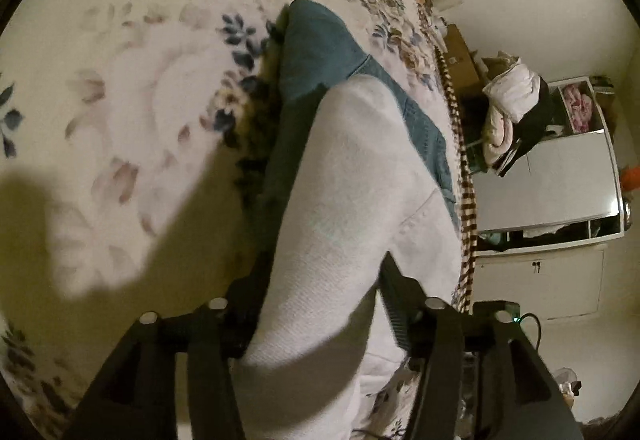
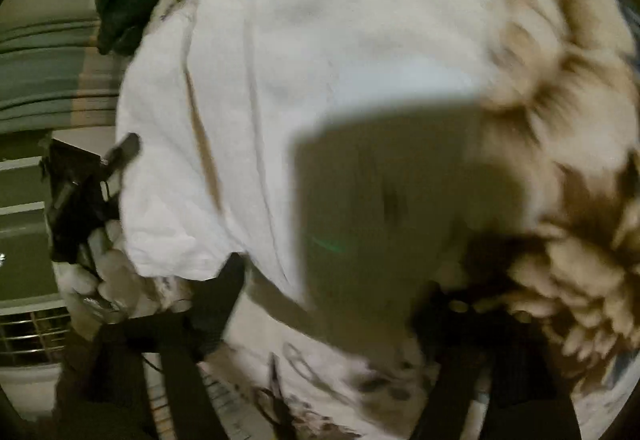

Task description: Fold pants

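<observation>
Pants (image 1: 352, 175), white, run up frame centre over the floral bed (image 1: 132, 87), left gripper (image 1: 320, 304) and right gripper (image 2: 332, 280) both parted with cloth between, so lay the fold flat, edges matched, before withdrawing.

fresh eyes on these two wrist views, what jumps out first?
The white pants fill the middle of both views, draped between the left gripper fingers with the jaws standing apart around the cloth. Under them lies a teal-blue garment on the floral bedspread. In the blurred right view, the right gripper is open over the white cloth, with a brown-and-cream fuzzy blanket at right.
</observation>
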Available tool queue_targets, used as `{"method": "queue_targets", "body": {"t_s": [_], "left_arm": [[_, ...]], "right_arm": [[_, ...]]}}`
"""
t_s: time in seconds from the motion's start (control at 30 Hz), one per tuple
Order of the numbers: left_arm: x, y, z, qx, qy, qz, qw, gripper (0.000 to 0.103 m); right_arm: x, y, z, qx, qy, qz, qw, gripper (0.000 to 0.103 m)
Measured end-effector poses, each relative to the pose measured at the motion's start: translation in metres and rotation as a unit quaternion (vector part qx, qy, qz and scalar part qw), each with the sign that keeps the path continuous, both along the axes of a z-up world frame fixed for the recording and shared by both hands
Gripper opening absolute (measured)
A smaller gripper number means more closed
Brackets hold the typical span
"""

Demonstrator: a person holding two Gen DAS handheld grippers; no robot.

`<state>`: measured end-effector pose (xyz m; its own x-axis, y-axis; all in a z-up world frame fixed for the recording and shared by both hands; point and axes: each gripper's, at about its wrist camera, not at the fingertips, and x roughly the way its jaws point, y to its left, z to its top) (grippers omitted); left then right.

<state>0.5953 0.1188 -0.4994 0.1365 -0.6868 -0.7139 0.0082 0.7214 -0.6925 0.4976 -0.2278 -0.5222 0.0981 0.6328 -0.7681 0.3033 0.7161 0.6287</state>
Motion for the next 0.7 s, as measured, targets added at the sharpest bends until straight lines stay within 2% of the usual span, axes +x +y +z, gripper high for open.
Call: {"method": "queue_targets", "body": {"t_s": [0.1, 0.2, 0.27, 0.33, 0.37, 0.43, 0.47, 0.5, 0.53, 0.57, 0.6, 0.7], "left_arm": [[0.001, -0.010, -0.005, 0.014, -0.001, -0.018, 0.9997, 0.077], [0.001, -0.019, -0.013, 0.018, 0.007, -0.034, 0.9992, 0.080], [0.001, -0.021, -0.016, 0.026, 0.007, -0.041, 0.9988, 0.080], [0.003, -0.019, -0.017, 0.020, 0.009, -0.037, 0.9991, 0.080], [0.003, -0.017, -0.020, 0.021, 0.009, -0.036, 0.9991, 0.082], [0.002, -0.015, -0.023, 0.022, 0.010, -0.035, 0.9991, 0.079], [0.001, -0.015, -0.024, 0.020, 0.009, -0.035, 0.9992, 0.066], [-0.002, -0.017, -0.023, 0.016, 0.008, -0.033, 0.9993, 0.054], [-0.007, -0.019, -0.018, 0.019, -0.004, -0.031, 0.9993, 0.048], [-0.011, -0.020, -0.013, 0.020, -0.016, -0.032, 0.9992, 0.035], [-0.016, -0.022, -0.003, 0.018, -0.031, -0.030, 0.9989, 0.028], [-0.029, -0.032, 0.030, 0.012, -0.054, -0.027, 0.9981, 0.024]], "right_arm": [[-0.004, -0.001, -0.022, 0.014, 0.008, -0.029, 0.999, 0.090], [0.004, 0.005, -0.043, 0.069, 0.011, -0.100, 0.993, 0.103], [0.012, 0.011, -0.045, 0.091, 0.001, -0.138, 0.986, 0.103], [0.018, 0.019, -0.039, 0.124, -0.032, -0.148, 0.981, 0.103], [0.021, 0.025, -0.042, 0.125, -0.034, -0.149, 0.980, 0.099], [0.024, 0.030, -0.051, 0.122, -0.026, -0.160, 0.979, 0.085], [0.025, 0.031, -0.053, 0.129, -0.026, -0.166, 0.977, 0.064], [0.026, 0.031, -0.049, 0.127, -0.029, -0.166, 0.978, 0.049], [0.027, 0.033, -0.040, 0.112, -0.037, -0.159, 0.980, 0.046], [0.027, 0.035, -0.028, 0.100, -0.050, -0.147, 0.983, 0.040], [0.027, 0.037, -0.014, 0.088, -0.064, -0.133, 0.985, 0.037], [0.022, 0.034, 0.027, 0.070, -0.095, -0.114, 0.986, 0.035]]}}
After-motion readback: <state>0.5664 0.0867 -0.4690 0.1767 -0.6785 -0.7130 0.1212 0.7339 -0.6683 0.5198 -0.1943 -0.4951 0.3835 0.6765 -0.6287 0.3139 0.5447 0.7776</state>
